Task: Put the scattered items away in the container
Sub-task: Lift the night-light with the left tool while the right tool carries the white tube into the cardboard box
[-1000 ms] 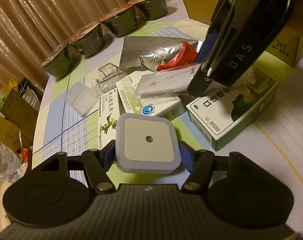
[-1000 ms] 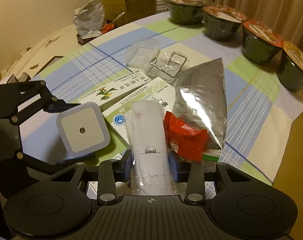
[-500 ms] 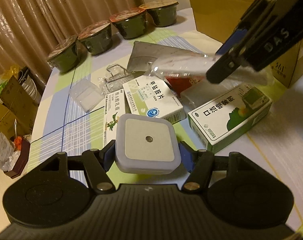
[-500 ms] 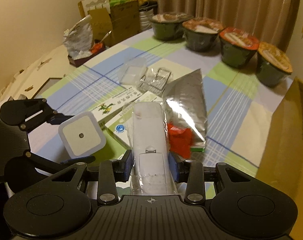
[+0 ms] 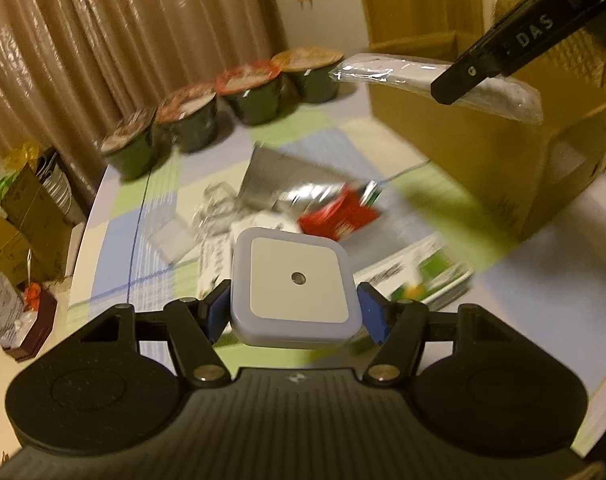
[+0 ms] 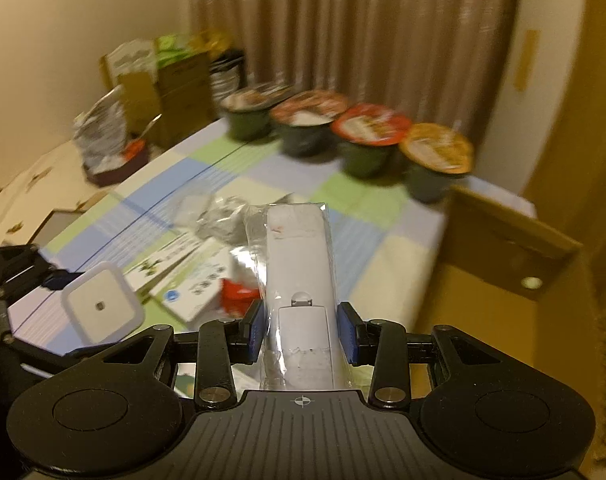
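My left gripper (image 5: 295, 312) is shut on a square white night light (image 5: 293, 284), held above the table; the night light (image 6: 99, 304) also shows in the right wrist view. My right gripper (image 6: 301, 328) is shut on a white remote in a clear bag (image 6: 299, 276), which hangs high over the brown cardboard box (image 5: 491, 152); the bagged remote (image 5: 435, 80) pokes out from the right gripper's black body in the left wrist view. The open box (image 6: 503, 280) lies to the right of that gripper. A silver pouch (image 5: 287, 176), a red packet (image 5: 335, 216) and medicine boxes (image 5: 423, 276) lie on the checked tablecloth.
Several lidded noodle bowls (image 6: 367, 136) line the table's far edge before the curtain. Clear plastic packaging (image 5: 183, 232) lies left of the pouch. Cardboard boxes and bags (image 5: 19, 216) stand on the floor past the table's left edge.
Both grippers have risen from the table with their items. The right one has carried the bagged remote up and to the right, over the cardboard box.
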A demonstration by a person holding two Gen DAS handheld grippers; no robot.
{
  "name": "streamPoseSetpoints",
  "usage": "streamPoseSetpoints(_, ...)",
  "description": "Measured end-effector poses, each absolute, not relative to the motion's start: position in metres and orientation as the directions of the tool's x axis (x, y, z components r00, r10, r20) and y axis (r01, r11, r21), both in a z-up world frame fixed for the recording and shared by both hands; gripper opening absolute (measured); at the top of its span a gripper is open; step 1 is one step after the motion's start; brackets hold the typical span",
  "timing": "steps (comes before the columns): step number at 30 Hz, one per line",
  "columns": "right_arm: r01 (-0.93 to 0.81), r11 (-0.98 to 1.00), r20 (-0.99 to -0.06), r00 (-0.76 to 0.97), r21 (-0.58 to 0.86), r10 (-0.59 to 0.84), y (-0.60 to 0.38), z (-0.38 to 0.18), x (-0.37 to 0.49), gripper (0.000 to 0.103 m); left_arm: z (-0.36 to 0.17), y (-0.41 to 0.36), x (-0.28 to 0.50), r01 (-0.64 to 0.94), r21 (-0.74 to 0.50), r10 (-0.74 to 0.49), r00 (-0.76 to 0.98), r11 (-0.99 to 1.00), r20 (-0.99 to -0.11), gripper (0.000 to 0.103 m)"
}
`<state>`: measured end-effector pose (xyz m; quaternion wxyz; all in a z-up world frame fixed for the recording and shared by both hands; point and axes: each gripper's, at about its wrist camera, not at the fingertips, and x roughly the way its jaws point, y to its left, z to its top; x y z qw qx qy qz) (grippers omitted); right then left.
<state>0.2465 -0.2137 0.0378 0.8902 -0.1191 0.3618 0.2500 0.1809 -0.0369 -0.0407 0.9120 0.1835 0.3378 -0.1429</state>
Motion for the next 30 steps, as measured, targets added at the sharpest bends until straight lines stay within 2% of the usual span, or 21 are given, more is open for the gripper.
streamPoseSetpoints(10,-0.386,0.923,-0.662,0.695,-0.014,0.280,-0.295,0.066,0.227,0.041,0.014,-0.110,0.169,0.458,0.232,-0.231,0.748,0.858,-0.622,0.062)
streamPoseSetpoints(18,-0.296,0.955,-0.653,0.723,0.004,0.227,-0.351,0.070,0.219,0.041,0.033,-0.161,0.173,0.513,0.236,-0.290,0.744,0.825,-0.602,0.062)
streamPoseSetpoints(30,-0.189,0.982,-0.696,0.703,0.014,0.145,-0.396,0.056,0.233,0.041,0.049,-0.210,0.218,0.569,0.084,-0.420,0.690,0.818,-0.590,0.062)
